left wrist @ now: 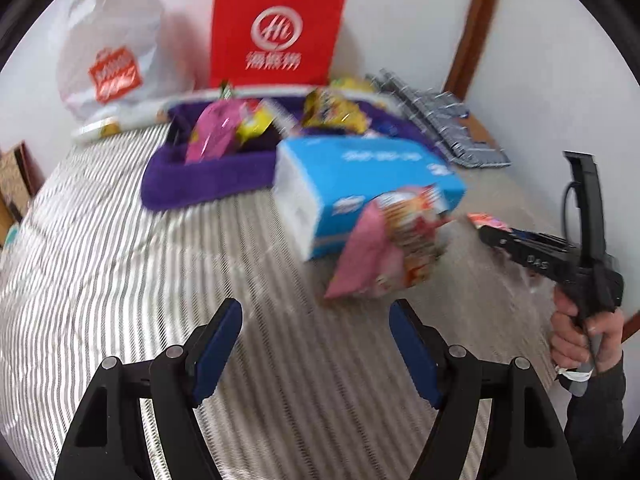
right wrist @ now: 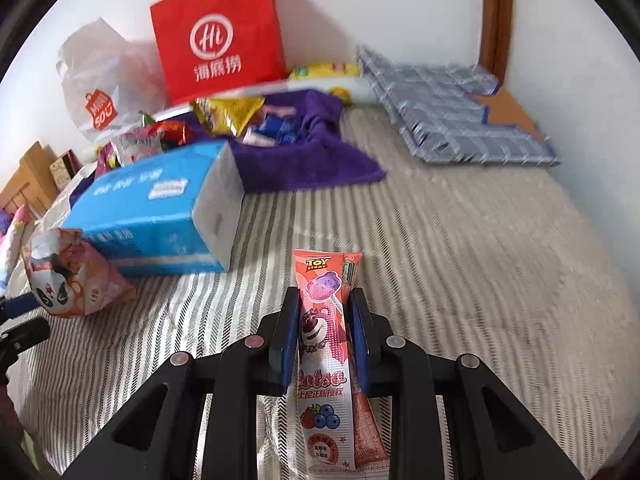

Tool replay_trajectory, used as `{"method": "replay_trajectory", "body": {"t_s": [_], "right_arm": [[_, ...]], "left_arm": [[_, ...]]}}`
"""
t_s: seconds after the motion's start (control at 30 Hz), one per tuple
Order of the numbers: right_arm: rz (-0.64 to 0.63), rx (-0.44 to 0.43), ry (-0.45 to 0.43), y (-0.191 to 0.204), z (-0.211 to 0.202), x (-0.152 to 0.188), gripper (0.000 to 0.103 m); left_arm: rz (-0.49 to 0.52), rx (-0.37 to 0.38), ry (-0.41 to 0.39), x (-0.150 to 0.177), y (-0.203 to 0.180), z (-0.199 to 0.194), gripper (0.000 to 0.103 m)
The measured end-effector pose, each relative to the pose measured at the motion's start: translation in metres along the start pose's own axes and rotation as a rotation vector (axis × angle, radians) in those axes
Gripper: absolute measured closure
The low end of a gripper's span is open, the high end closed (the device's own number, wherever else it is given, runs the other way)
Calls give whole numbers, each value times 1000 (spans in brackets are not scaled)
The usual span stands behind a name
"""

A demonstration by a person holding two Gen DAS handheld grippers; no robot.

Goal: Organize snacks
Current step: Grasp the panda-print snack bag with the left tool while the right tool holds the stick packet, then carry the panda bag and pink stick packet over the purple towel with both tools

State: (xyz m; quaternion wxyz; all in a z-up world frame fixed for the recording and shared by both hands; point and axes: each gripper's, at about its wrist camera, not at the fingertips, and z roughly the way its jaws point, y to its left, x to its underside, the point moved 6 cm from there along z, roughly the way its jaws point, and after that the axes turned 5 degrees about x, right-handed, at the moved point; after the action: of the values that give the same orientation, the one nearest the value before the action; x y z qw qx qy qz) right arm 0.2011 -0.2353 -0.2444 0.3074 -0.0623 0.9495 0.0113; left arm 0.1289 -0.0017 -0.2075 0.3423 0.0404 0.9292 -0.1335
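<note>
Right hand-held gripper [right wrist: 325, 312]: you are clamping the Lotso lollipop packet [right wrist: 324, 344] lengthwise, keeping it level.
Left hand-held gripper [left wrist: 316, 324]: you are holding it open, empty, facing the panda snack bag [left wrist: 394, 240] ahead.

Striped bed [right wrist: 460, 240] fills most of the frame. On it: blue tissue pack [right wrist: 160, 204] at left-center, purple towel [right wrist: 304, 160] w/ snacks behind it, pink snack bag [right wrist: 76, 280] lower left, grey folded cloth [right wrist: 460, 120] upper right.
</note>
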Motion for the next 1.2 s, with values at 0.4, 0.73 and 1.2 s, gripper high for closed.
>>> {"method": "replay_trajectory", "body": {"t_s": [0.4, 0.73, 1.2], "right_arm": [[53, -38, -1, -9, 1, 0, 79], [30, 17, -32, -8, -3, 1, 79], [-39, 21, -61, 28, -16, -2, 79]], "left_arm": [[4, -70, 21, -22, -37, 44, 24], [-82, 7, 32, -22, -24, 33, 66], [-112, -128, -13, -22, 41, -15, 66]]}}
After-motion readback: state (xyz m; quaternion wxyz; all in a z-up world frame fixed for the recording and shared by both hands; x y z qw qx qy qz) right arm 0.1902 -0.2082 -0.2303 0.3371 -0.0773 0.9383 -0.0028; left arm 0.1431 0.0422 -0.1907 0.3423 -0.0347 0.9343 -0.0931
